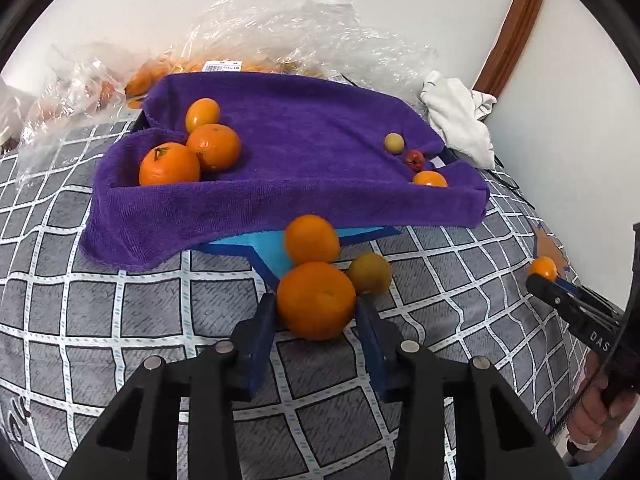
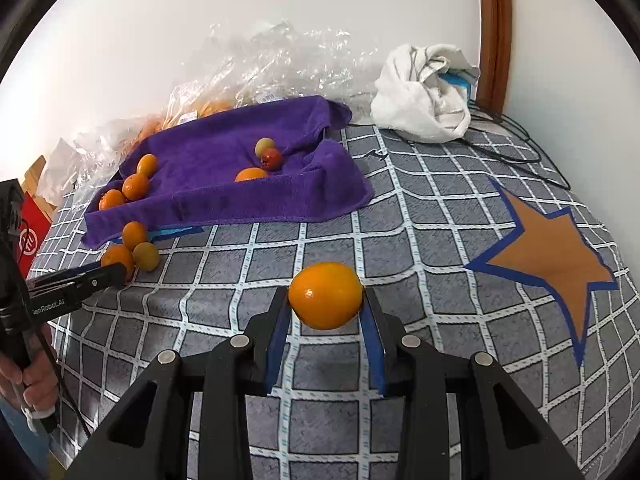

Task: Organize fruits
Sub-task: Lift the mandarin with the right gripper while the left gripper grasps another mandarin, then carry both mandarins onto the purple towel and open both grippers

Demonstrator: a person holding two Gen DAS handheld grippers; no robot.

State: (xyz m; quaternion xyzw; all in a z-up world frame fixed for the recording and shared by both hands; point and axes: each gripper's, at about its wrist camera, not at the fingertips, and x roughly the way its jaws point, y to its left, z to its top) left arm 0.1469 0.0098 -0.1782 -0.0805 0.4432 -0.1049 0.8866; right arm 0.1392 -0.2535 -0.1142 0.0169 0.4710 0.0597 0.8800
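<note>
the left gripper (image 1: 316,312) has its two blue pads on each side of a big round orange (image 1: 316,300) that sits on the bed. the pads touch its sides, so it looks pinched, ready to be picked up. two more fruits wait just behind it, touching it: another orange (image 1: 313,239) and a dull greenish-yellow fruit (image 1: 369,273). they lie by the edge of the purple towel (image 1: 280,152), most likely waiting for their turn.

the right gripper (image 2: 326,300) pinches a small smooth orange fruit (image 2: 326,295) between its pads and holds it above the checked bedcover (image 2: 400,240). it is shiny and a bit egg-shaped. it is well apart from the towel, so it has yet to go to its place.

the towel is soft and fuzzy, and its edges stand up like low walls, so it makes a tray that stops round fruit from rolling off. in the left corner sit three oranges (image 1: 192,148) close together. in the right corner sit a little tan fruit (image 1: 394,143), a small red fruit (image 1: 414,159) and one more orange one (image 1: 430,179). so big ones seem to go one side and small ones the other.

crinkly clear plastic bags (image 1: 280,32) lie behind the towel, and a crumpled white cloth (image 2: 424,96) sits by the wall. a brown star (image 2: 552,248) with a blue edge is on the bedcover.
</note>
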